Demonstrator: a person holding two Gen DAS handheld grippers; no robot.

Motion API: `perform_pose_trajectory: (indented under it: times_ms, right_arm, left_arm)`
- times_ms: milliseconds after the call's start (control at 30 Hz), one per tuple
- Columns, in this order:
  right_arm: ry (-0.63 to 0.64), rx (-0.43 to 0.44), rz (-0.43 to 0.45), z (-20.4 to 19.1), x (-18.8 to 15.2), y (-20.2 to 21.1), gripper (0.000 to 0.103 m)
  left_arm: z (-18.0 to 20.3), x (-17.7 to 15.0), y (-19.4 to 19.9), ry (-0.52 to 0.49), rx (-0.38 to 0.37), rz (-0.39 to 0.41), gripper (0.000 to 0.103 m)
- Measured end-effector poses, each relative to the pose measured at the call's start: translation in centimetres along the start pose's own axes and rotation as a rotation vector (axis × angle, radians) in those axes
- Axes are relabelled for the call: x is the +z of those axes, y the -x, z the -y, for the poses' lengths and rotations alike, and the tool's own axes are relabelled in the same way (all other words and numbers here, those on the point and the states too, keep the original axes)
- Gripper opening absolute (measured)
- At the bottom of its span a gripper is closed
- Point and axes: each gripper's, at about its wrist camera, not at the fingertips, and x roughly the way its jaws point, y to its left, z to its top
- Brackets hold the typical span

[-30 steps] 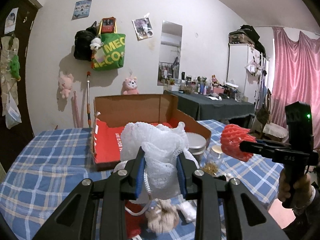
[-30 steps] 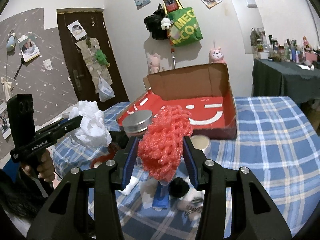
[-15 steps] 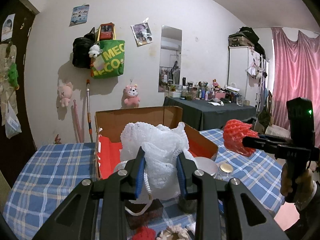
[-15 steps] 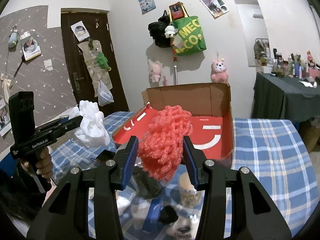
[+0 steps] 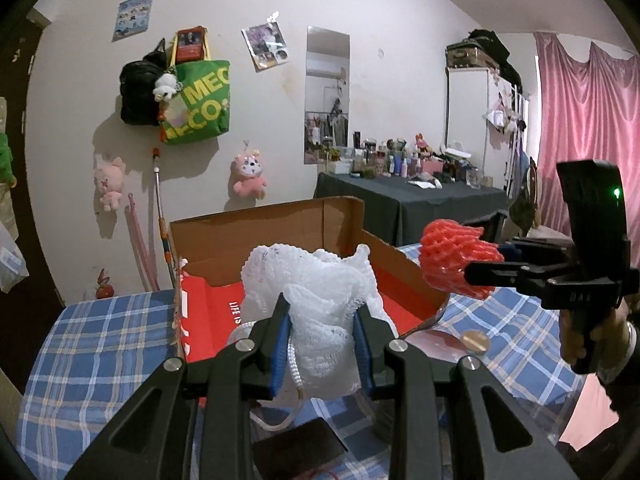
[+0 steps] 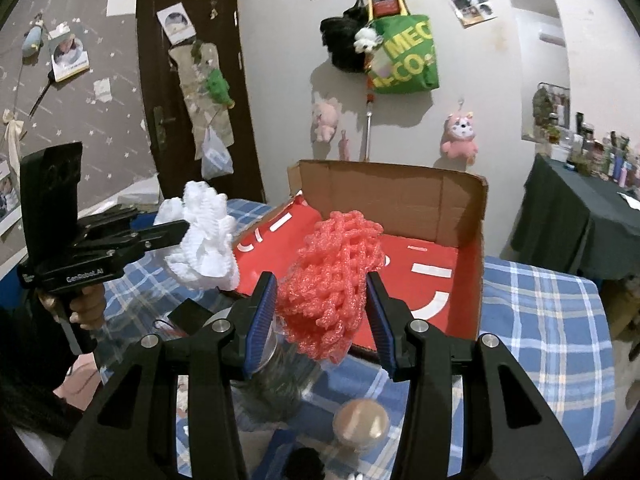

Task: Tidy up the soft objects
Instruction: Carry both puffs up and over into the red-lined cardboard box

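An open cardboard box (image 6: pixel 384 236) w/ red lining was seen on the blue plaid tablecloth (image 6: pixel 548 320). The white foam net (image 5: pixel 320 312) was clamped betw. the left gripper (image 5: pixel 322 342) pads, raised at the box's near edge. The red foam net (image 6: pixel 332 284) was pinched by the right gripper (image 6: pixel 322 316), jaws closed onto it, just short of the box front.

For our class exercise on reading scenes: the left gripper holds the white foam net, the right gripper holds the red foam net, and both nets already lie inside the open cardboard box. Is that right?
Not quite. The left gripper holds the white foam net and the right gripper holds the red foam net, but neither net lies inside the open cardboard box; both are held up in front of it, as both wrist views show.
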Motion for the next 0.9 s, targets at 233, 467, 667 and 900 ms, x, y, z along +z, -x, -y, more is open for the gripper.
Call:
perform_pose_trajectory:
  times_ms: [233,467,667,900]
  right_arm:
    - [0.029,0.011,-0.086,1.5,1.6,-3.4,0.043]
    - [0.029,0.016,-0.191,3.4,3.0,-8.1,0.043]
    - [0.030,-0.017,-0.279,4.8,3.9,-12.6,0.043]
    - [0.010,-0.077,-0.391,7.0,4.5,-18.4,0.043]
  left_arm:
    - [-0.7,1.7,-2.6,-0.041,-0.014,-0.044,0.030]
    - [-1.8,3.6,-6.7,-0.054,-0.038,-0.125,0.030]
    - [-2.5,4.7,-11.8,-0.053,-0.054,-0.224,0.030]
    - [-3.2,4.5,-17.8,-0.077,-0.013,-0.315,0.030]
